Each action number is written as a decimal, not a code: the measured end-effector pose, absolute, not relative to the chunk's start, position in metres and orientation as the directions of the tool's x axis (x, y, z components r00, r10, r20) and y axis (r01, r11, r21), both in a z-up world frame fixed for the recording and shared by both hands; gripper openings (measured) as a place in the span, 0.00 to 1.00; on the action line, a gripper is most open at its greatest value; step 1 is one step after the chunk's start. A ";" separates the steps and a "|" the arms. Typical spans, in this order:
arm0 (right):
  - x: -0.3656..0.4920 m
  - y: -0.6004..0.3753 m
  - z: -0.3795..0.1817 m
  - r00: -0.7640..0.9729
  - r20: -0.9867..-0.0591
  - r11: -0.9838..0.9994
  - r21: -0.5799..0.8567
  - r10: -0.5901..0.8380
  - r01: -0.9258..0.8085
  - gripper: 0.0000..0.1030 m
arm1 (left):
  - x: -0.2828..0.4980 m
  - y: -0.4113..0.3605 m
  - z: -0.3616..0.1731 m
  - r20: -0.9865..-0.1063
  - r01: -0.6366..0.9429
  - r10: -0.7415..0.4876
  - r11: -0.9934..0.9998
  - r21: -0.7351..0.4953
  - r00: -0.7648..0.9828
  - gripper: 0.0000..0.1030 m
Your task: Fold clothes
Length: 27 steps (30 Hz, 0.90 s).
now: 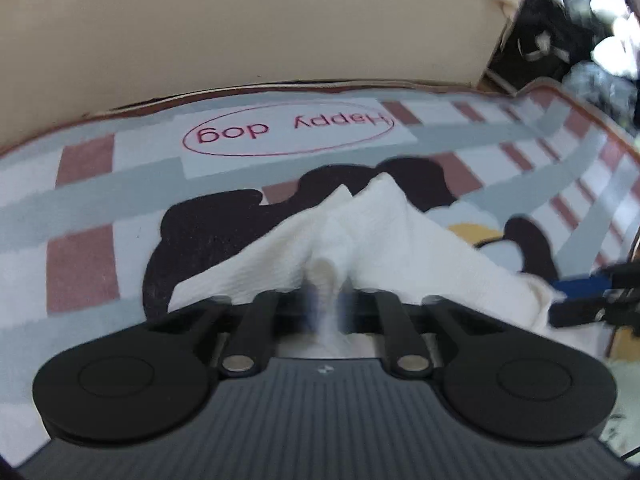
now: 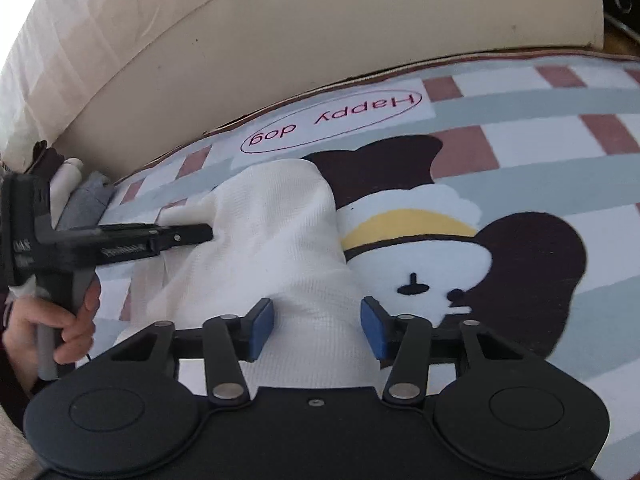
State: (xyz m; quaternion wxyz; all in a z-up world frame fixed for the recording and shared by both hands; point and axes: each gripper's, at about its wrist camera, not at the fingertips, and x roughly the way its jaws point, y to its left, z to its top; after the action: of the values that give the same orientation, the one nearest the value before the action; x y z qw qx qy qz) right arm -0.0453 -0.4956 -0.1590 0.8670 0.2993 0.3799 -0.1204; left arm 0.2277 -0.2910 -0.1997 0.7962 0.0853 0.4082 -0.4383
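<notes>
White cloth (image 2: 276, 236) lies on patterned rug (image 2: 540, 152) beside beige cushion (image 2: 320, 32).

My checked rug (image 2: 520, 128) with its dog picture and "Happy dog" label carries the white cloth (image 2: 272, 240), against a beige cushion (image 2: 360, 28).

I see the cloth (image 2: 276, 240) lying on the rug (image 2: 520, 152), near its middle, partly over the printed dog (image 2: 460, 248). The "Happy dog" oval (image 2: 332, 122) sits beyond it, by the rug's far edge, where the cushion (image 2: 320, 28) butts up. My left gripper (image 2: 200, 234) reaches onto the cloth's left side; my right gripper (image 2: 318, 330) straddles its near end.
</notes>
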 end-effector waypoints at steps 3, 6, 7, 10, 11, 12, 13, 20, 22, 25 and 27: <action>-0.047 -0.497 -0.162 0.688 -0.723 0.782 0.464 0.062 0.417 0.54 | 0.236 -0.279 -0.187 -0.697 0.715 -0.629 0.657 -0.239 0.345 0.09; -0.058 -0.493 -0.164 0.708 -0.698 0.787 0.494 0.104 0.371 0.54 | 0.251 -0.267 -0.187 -0.689 0.674 -0.626 0.688 -0.268 0.365 0.07; -0.060 -0.489 -0.165 0.703 -0.704 0.799 0.480 0.105 0.362 0.54 | 0.256 -0.263 -0.191 -0.694 0.659 -0.624 0.697 -0.284 0.361 0.06; -0.063 -0.476 -0.164 0.678 -0.729 0.860 0.402 0.091 0.316 0.47 | 0.269 -0.252 -0.205 -0.712 0.617 -0.613 0.718 -0.322 0.343 0.04; -0.064 -0.474 -0.163 0.668 -0.739 0.874 0.377 0.085 0.306 0.46 | 0.271 -0.252 -0.210 -0.712 0.615 -0.618 0.715 -0.333 0.333 0.04; -0.064 -0.472 -0.162 0.656 -0.751 0.884 0.356 0.077 0.303 0.46 | 0.273 -0.252 -0.214 -0.711 0.613 -0.625 0.710 -0.346 0.323 0.04; -0.065 -0.471 -0.161 0.644 -0.762 0.894 0.334 0.069 0.299 0.46 | 0.272 -0.253 -0.214 -0.711 0.621 -0.622 0.709 -0.334 0.327 0.04; -0.067 -0.471 -0.150 0.509 -0.852 0.924 0.286 0.124 0.255 0.46 | 0.268 -0.257 -0.210 -0.720 0.637 -0.604 0.712 -0.294 0.343 0.04; -0.067 -0.466 -0.140 0.499 -0.863 0.941 0.231 0.082 0.246 0.46 | 0.269 -0.255 -0.209 -0.716 0.635 -0.612 0.709 -0.307 0.337 0.04; -0.062 -0.459 -0.121 0.579 -0.814 0.934 0.232 0.034 0.272 0.47 | 0.271 -0.254 -0.209 -0.714 0.632 -0.617 0.707 -0.318 0.331 0.04; -0.048 -0.449 -0.112 0.633 -0.773 0.937 0.246 0.036 0.247 0.48 | 0.272 -0.255 -0.210 -0.712 0.632 -0.619 0.706 -0.320 0.331 0.04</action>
State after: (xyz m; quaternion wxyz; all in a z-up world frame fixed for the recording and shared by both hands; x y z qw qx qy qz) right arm -0.0480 -0.4492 -0.1119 0.8880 0.1672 0.4243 -0.0594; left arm 0.2715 -0.2545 -0.2099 0.8157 0.0072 0.4331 -0.3836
